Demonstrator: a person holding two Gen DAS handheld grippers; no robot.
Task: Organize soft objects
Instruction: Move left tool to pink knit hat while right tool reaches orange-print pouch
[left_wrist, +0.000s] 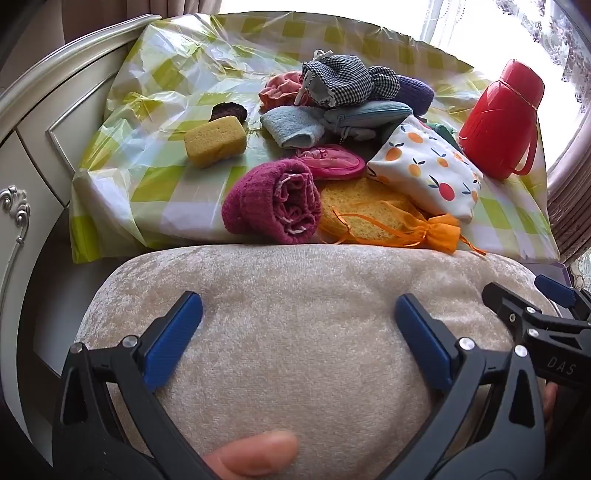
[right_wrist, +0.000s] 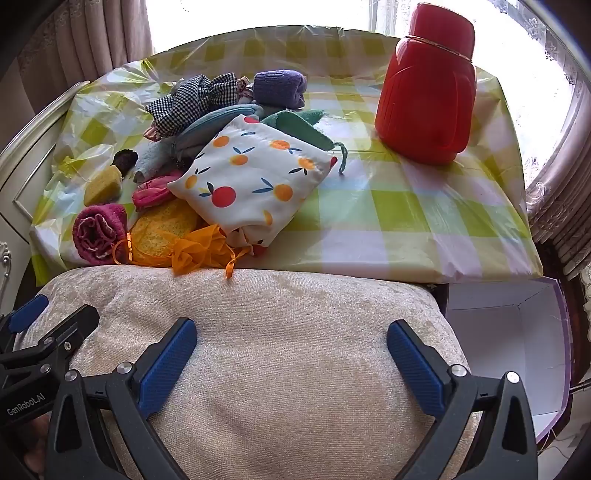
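A heap of soft things lies on the green-checked tablecloth (left_wrist: 155, 184): a rolled magenta towel (left_wrist: 273, 203), a yellow sponge block (left_wrist: 216, 140), an orange-print pouch (right_wrist: 251, 181), an orange mesh bag (right_wrist: 199, 251), a houndstooth pouch (left_wrist: 340, 83), a light blue cloth (left_wrist: 291, 127) and a purple roll (right_wrist: 279, 86). My left gripper (left_wrist: 298, 306) hangs open over a beige cushion (left_wrist: 295, 280), short of the heap. My right gripper (right_wrist: 291, 332) is open beside it over the same cushion (right_wrist: 295, 295). Neither holds anything.
A red plastic flask (right_wrist: 428, 92) stands at the back right of the table. An open white box (right_wrist: 509, 350) sits low to the right of the cushion. A white cabinet (left_wrist: 33, 155) borders the left side; curtains and a bright window lie behind.
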